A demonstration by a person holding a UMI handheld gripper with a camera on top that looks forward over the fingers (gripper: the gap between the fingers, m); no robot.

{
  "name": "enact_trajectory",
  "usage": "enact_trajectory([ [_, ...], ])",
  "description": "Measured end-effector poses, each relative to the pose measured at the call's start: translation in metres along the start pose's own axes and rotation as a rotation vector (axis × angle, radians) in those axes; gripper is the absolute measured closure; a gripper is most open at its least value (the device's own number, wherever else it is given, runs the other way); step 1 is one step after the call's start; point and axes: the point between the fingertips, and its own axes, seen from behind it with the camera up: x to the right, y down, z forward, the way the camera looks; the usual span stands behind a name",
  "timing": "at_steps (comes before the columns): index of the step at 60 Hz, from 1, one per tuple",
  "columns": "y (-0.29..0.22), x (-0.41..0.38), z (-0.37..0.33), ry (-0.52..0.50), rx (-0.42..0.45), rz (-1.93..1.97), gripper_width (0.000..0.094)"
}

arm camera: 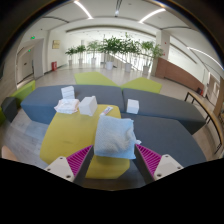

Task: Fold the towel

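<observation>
A pale blue-white towel (114, 138) lies bunched on a yellow sheet (65, 135) on the grey table (165, 128). My gripper (111, 160) is open, with its magenta pads (75, 160) wide apart. The towel sits between the fingers, just ahead of them. Its right edge is close to the right pad, and a small gap shows at the left pad. I cannot tell whether the towel is lifted off the yellow sheet.
Several small white crumpled cloths (88, 105) lie on the far half of the table, one further right (132, 105). Yellow seats (95, 77) and a row of green plants (115, 47) stand beyond the table in a large hall.
</observation>
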Motion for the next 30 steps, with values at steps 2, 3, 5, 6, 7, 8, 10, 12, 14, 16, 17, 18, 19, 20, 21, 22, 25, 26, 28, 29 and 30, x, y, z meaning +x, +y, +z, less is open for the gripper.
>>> enact_trajectory([
  [2,0.001,-0.009,-0.015,-0.008,0.011,-0.011,0.0088],
  [3,0.001,-0.014,-0.019,-0.012,0.017,-0.015,0.0088],
  [5,0.001,-0.022,-0.039,-0.019,0.026,-0.022,0.0084],
  [6,0.002,-0.026,-0.045,-0.024,0.03,-0.024,0.0085],
  [7,0.003,-0.031,-0.051,-0.029,0.032,-0.025,0.0086],
  [8,0.005,-0.035,-0.057,-0.034,0.033,-0.027,0.0087],
  [10,0.008,-0.043,-0.068,-0.046,0.033,-0.031,0.0087],
  [12,0.01,-0.05,-0.077,-0.056,0.04,-0.034,0.0088],
  [14,0.013,-0.055,-0.084,-0.059,0.052,-0.037,0.0084],
  [16,0.011,-0.057,-0.092,-0.058,0.064,-0.043,0.0086],
  [17,0.01,-0.057,-0.095,-0.056,0.069,-0.046,0.0087],
  [18,0.01,-0.057,-0.097,-0.054,0.073,-0.048,0.0087],
  [19,0.009,-0.057,-0.099,-0.054,0.076,-0.046,0.0087],
  [20,0.009,-0.057,-0.101,-0.054,0.08,-0.041,0.0087],
  [21,0.01,-0.055,-0.099,-0.054,0.087,-0.033,0.0088],
  [22,0.01,-0.056,-0.102,-0.047,0.092,-0.029,0.0088],
  [25,0.01,-0.051,-0.101,-0.025,0.093,-0.027,0.0091],
  [26,0.012,-0.049,-0.1,-0.019,0.089,-0.029,0.0091],
  [28,0.015,-0.045,-0.097,-0.007,0.085,-0.03,0.0095],
  [29,0.017,-0.043,-0.095,-0.002,0.082,-0.028,0.0095],
  [30,0.019,-0.039,-0.09,0.0,0.078,-0.026,0.0098],
])
